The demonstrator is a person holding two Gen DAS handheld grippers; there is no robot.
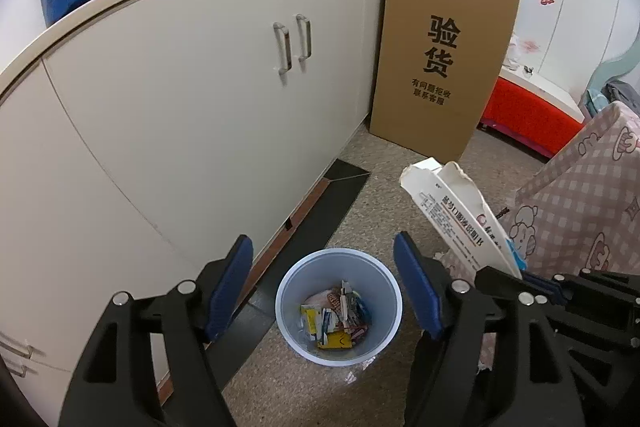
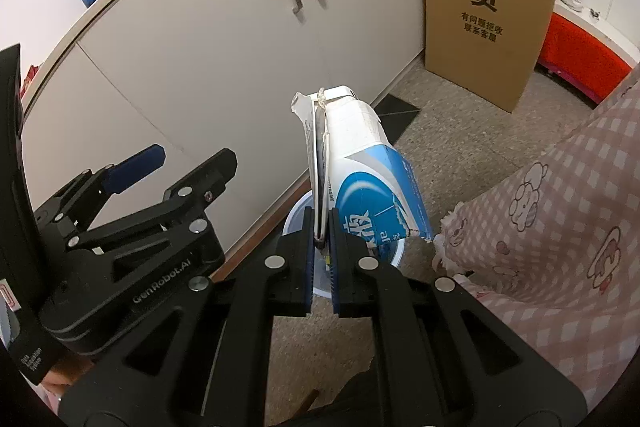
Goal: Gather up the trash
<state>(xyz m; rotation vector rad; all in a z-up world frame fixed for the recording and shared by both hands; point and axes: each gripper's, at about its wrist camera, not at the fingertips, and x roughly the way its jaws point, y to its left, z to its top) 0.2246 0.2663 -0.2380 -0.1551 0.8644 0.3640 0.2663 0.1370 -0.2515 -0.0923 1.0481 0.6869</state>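
A pale blue waste bin (image 1: 384, 291) stands on the speckled floor, holding several scraps of packaging (image 1: 334, 319). My left gripper (image 1: 324, 279) hangs above it, open, with nothing between its blue pads. My right gripper (image 2: 321, 239) is shut on a flattened white and blue carton (image 2: 360, 163), gripping its lower edge so the carton stands up from the jaws. The same carton (image 1: 456, 215) shows at the right of the left wrist view. In the right wrist view the bin's rim (image 2: 294, 219) peeks out behind the carton, and the left gripper (image 2: 180, 163) is at the left.
A long white cabinet (image 1: 180, 107) with two handles runs along the left. A tall brown cardboard box (image 1: 444, 51) leans at its far end. A pink checked cloth (image 1: 580, 203) covers something at the right. A red and white bench (image 1: 528, 107) stands behind.
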